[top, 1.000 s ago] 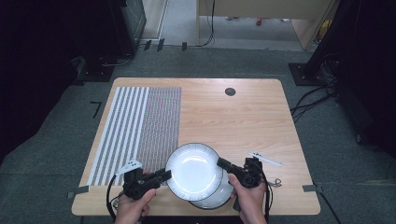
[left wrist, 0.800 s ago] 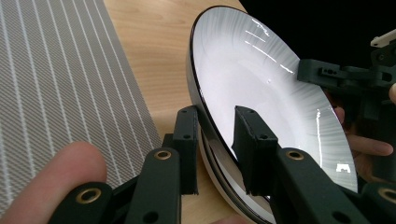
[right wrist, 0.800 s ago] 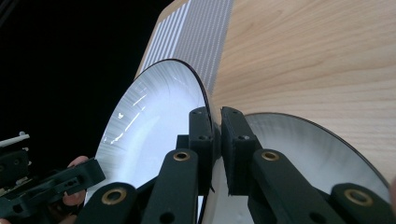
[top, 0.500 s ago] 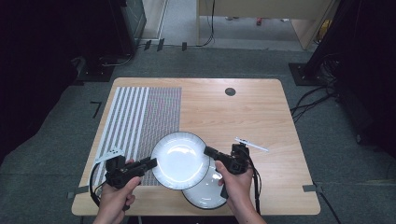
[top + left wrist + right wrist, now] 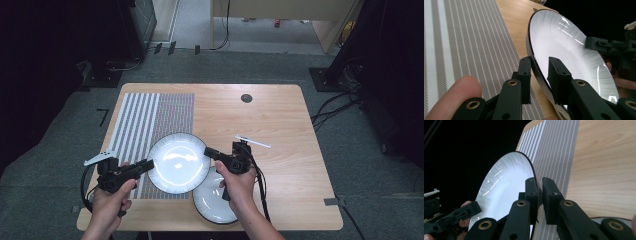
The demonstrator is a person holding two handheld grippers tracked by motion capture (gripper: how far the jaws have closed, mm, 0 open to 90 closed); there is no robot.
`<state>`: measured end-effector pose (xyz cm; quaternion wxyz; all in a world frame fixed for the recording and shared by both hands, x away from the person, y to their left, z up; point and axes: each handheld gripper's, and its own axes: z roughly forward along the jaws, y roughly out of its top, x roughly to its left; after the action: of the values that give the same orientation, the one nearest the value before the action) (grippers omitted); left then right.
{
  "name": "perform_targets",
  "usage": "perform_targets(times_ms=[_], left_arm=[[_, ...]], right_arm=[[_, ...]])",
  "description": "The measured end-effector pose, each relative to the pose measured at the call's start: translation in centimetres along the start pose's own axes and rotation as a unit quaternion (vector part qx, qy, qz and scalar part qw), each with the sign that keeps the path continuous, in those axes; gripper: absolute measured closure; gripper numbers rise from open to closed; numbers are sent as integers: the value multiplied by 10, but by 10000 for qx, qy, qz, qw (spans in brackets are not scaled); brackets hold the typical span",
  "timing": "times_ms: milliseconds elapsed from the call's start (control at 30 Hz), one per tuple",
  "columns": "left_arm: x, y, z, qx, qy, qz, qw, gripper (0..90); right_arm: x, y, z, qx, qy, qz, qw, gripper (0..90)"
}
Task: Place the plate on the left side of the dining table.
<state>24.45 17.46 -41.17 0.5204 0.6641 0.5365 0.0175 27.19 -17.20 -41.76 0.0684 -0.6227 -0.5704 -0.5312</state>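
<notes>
1. Nearest the person, at six o'clock on the desk (image 5: 280, 125), a second plate (image 5: 215, 205) lies flat by the front edge, partly under the right hand (image 5: 239, 184).
2. The left claw (image 5: 148, 165) pinches the rim of the white plate (image 5: 179, 162) at its nine o'clock, one jaw on each face of the dark rim, as the left gripper view shows (image 5: 540, 75).
3. The right claw (image 5: 210, 152) clamps the same plate at its three o'clock; in the right gripper view (image 5: 539, 195) its jaws are narrow on the edge.
4. The white plate hangs between the two claws, apparently clear of the desk, though the height is hard to judge from above. It overlaps the lower plate's far rim and the striped placemat (image 5: 145, 120).
5. The placemat covers the desk's nine o'clock side.
6. Farthest off, at twelve o'clock, a small dark round disc (image 5: 246, 98) sits in the wood.
</notes>
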Motion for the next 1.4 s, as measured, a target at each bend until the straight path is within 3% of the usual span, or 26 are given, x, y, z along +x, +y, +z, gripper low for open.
perform_targets(times_ms=[433,800,900,1033,1200,1300,1400], left_arm=[[32,23,-13,-122,244,-233,9994,731],[62,36,-8,-96,429,-539,9976,747],[69,38,-7,-85,436,-636,9970,751],[83,42,2,-9,657,-771,9949,764],[95,46,14,133,806,-809,9934,770],[104,49,24,216,913,-820,9922,769],[114,52,34,308,934,-918,9909,770]], right_arm=[[24,16,50,273,58,-44,9996,841],[38,27,87,368,36,-127,9992,838],[37,29,94,420,45,-54,9991,838],[31,28,114,525,-46,100,9986,841],[28,31,128,525,-184,66,9984,838],[26,34,139,471,-315,-6,9984,835],[19,37,153,516,-497,115,9974,834]])
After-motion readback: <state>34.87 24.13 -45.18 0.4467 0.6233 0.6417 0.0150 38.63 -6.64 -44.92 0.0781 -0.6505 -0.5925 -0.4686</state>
